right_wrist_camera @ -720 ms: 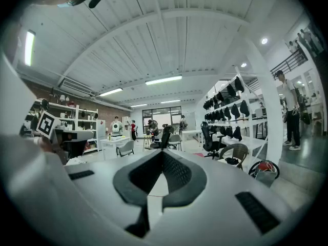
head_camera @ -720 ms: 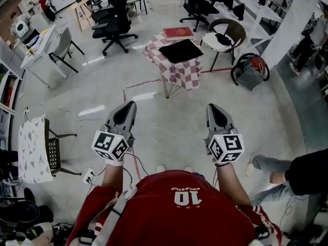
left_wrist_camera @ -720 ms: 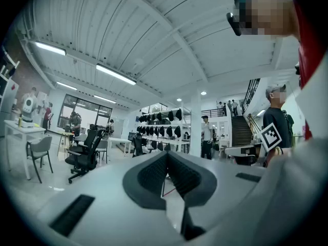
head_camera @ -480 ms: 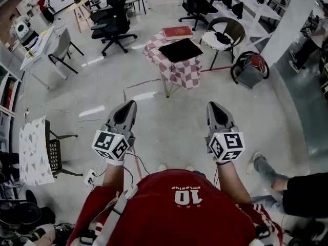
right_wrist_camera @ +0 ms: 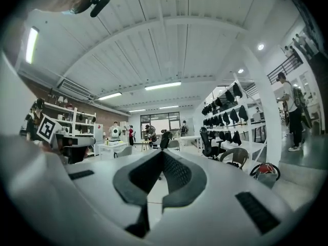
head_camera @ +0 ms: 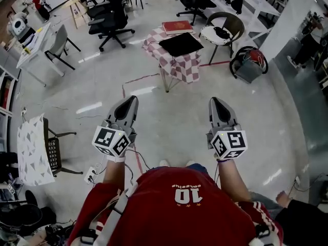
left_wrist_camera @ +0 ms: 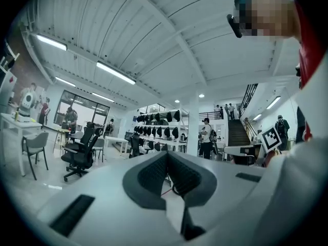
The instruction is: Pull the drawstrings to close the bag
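Observation:
A flat black bag [head_camera: 180, 44] lies on a small table with a red-and-white checked cloth [head_camera: 179, 68], far ahead of me across the floor; its drawstrings are too small to make out. Both grippers are held out at waist height, well short of the table and level with each other. My left gripper [head_camera: 131, 100] is shut with nothing in it, its jaws meeting at the tips [left_wrist_camera: 166, 154]. My right gripper [head_camera: 216, 102] is likewise shut and empty [right_wrist_camera: 163, 153]. Neither gripper view shows the bag.
A red book [head_camera: 177, 27] lies at the table's far end. A wicker chair [head_camera: 223, 35] and a grey bin with a red item [head_camera: 249, 65] stand to the table's right, black office chairs [head_camera: 110, 19] at the back left. A bystander's sleeve [head_camera: 307, 229] shows at the lower right.
The bystander at the right has moved off toward the lower right corner. The view has shifted slightly, the table sitting a little higher. Both grippers keep the same pose, shut.

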`<state>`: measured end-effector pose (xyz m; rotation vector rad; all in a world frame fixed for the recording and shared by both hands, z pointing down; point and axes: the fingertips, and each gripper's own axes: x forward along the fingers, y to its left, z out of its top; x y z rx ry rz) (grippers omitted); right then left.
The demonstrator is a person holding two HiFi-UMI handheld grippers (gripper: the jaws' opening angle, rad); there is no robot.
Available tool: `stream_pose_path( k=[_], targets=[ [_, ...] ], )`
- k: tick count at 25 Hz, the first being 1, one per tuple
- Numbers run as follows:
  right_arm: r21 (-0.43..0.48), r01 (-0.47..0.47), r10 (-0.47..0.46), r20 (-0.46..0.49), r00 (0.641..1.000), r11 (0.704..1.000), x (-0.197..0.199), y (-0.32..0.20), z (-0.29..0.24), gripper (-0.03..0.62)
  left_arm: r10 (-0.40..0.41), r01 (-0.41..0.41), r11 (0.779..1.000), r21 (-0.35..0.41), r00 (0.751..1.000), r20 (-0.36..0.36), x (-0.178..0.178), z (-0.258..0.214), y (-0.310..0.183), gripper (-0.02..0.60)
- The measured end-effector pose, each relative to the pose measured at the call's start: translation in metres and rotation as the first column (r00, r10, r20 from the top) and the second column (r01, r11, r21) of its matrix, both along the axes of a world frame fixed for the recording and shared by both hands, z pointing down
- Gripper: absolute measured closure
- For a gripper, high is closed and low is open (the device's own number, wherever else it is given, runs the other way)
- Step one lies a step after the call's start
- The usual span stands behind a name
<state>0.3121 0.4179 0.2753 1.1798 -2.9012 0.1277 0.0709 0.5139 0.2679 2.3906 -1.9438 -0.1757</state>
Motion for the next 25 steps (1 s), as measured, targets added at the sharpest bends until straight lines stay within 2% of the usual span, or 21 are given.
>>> stream_pose_path(
  k=[5,10,15,19,22,25],
  targets=[
    [0.003,0.016,-0.016,-0.027,1.000,1.000,-0.014,0.006,0.005,0.580,0.005,-0.005,1.000,-0.005,1.000,-0.010,-0.013,0.007,0.003,0.573],
    [0.028,0.041,-0.039,-0.067,0.997,0.999,-0.030,-0.002,0.008,0.580,0.013,-0.014,1.000,-0.007,0.998,-0.063,-0.030,0.017,-0.005,0.574],
    [0.001,0.178,-0.177,-0.031,0.984,0.984,-0.061,-0.027,0.003,0.580,0.001,-0.002,1.000,-0.018,0.998,-0.060,-0.047,0.019,-0.037,0.574],
    [0.059,0.204,-0.199,-0.083,0.976,0.977,-0.080,-0.069,0.007,0.580,-0.006,0.005,1.000,-0.020,0.999,-0.054,-0.061,0.024,-0.076,0.574],
    [0.088,0.215,-0.213,-0.040,0.976,0.973,-0.100,-0.114,0.006,0.580,-0.012,0.011,1.000,-0.024,0.999,-0.041,-0.077,0.025,-0.119,0.573],
    [0.082,0.266,-0.267,0.005,0.964,0.960,-0.120,-0.160,0.007,0.580,-0.013,0.012,1.000,-0.027,1.000,-0.024,-0.088,0.027,-0.169,0.574]
  ],
)
